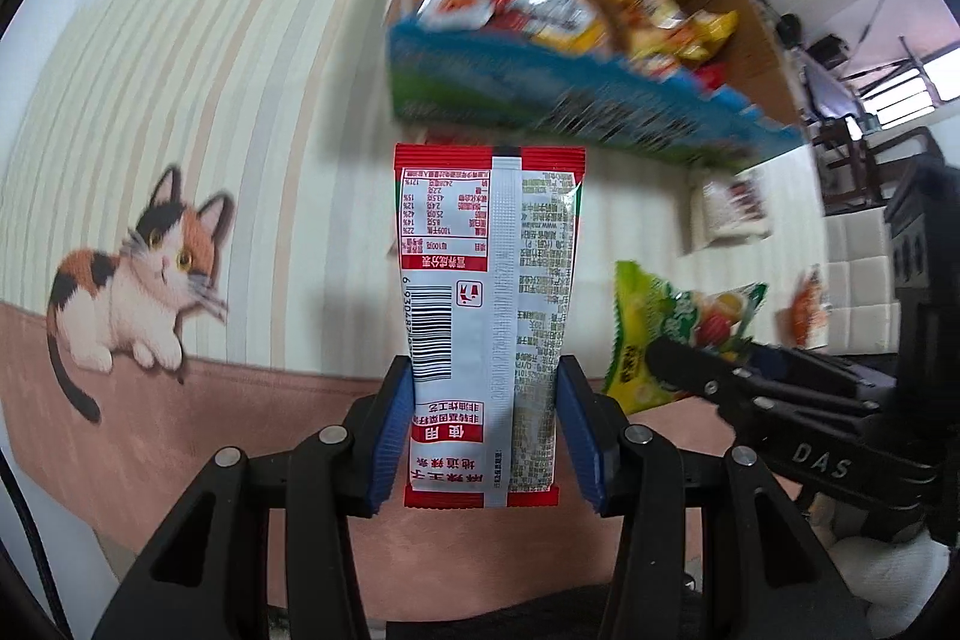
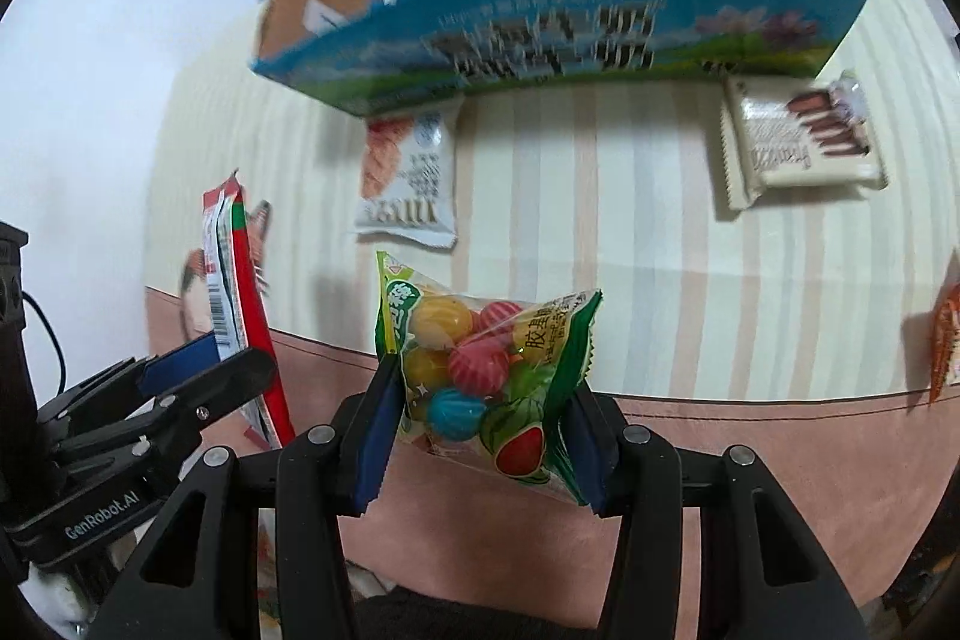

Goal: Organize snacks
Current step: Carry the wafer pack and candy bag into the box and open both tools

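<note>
My left gripper (image 1: 486, 388) is shut on a red and white snack packet (image 1: 487, 280), held upright above the tablecloth, its back side with barcode facing me. My right gripper (image 2: 480, 400) is shut on a green bag of round colourful gummies (image 2: 480, 370). Each gripper shows in the other's view: the right one with the green bag (image 1: 678, 334) at the right, the left one with the red packet (image 2: 234, 304) at the left. Ahead stands an open cardboard box with a blue printed front (image 1: 576, 106), (image 2: 570, 40), filled with several snack bags.
A striped tablecloth with a cat picture (image 1: 138, 274) covers the table. Loose on it lie a white and orange snack bag (image 2: 408, 178), a beige chocolate wafer pack (image 2: 798, 142) and an orange packet (image 2: 945, 346) at the right edge. Chairs and furniture (image 1: 870, 148) stand behind.
</note>
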Motion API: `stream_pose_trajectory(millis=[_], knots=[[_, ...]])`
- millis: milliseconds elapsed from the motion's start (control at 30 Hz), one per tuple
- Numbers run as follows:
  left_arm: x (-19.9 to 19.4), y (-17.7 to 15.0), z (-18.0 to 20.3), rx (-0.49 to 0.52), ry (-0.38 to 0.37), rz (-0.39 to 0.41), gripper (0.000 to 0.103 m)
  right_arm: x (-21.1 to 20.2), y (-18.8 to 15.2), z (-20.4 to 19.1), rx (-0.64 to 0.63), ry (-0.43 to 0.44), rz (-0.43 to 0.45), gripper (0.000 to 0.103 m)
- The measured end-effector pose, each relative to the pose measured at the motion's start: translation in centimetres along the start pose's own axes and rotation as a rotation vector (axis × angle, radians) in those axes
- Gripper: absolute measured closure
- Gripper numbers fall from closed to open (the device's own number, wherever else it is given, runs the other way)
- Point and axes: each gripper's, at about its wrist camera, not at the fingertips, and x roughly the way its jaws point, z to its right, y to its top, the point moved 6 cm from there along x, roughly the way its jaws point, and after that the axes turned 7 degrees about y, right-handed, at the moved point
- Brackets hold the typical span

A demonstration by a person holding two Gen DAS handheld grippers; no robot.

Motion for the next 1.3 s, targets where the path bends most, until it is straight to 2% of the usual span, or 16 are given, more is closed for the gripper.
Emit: stream_pose_trajectory(millis=[233,467,633,767,900,1067,1167,1200,1233,1300], knots=[[-4.4,5.0,3.6,0.037,-0.072,0.092,0.059,-6.3,3.4,-1.4,-0.004,0.055,0.128,0.050],[-5.3,13.1,5.7,0.064,-0.092,0.131,0.059,-10.2,10.1,0.0,0.021,0.052,0.232,0.050],[-2.9,18.9,6.6,0.088,-0.091,0.085,0.059,-8.9,15.8,2.4,0.049,0.004,0.227,0.050],[0.4,23.5,7.2,0.092,-0.087,0.021,0.059,-6.9,19.2,4.5,0.076,-0.022,0.201,0.050],[3.5,26.1,7.5,0.091,-0.081,-0.037,0.059,-5.4,21.6,6.1,0.085,-0.066,0.174,0.050],[6.3,27.7,8.2,0.113,-0.062,-0.086,0.058,-4.5,23.3,8.3,0.095,-0.103,0.140,0.050],[8.0,28.1,8.5,0.120,-0.016,-0.125,0.056,-3.5,23.8,9.5,0.111,-0.112,0.103,0.045],[8.6,28.0,8.6,0.118,-0.013,-0.144,0.056,-3.0,23.9,9.8,0.117,-0.122,0.079,0.033],[8.9,28.0,8.7,0.114,-0.016,-0.153,0.055,-2.7,23.9,10.1,0.126,-0.115,0.067,0.017],[9.3,27.9,8.7,0.104,-0.013,-0.152,0.047,-2.7,24.0,10.2,0.114,-0.127,0.065,0.014]])
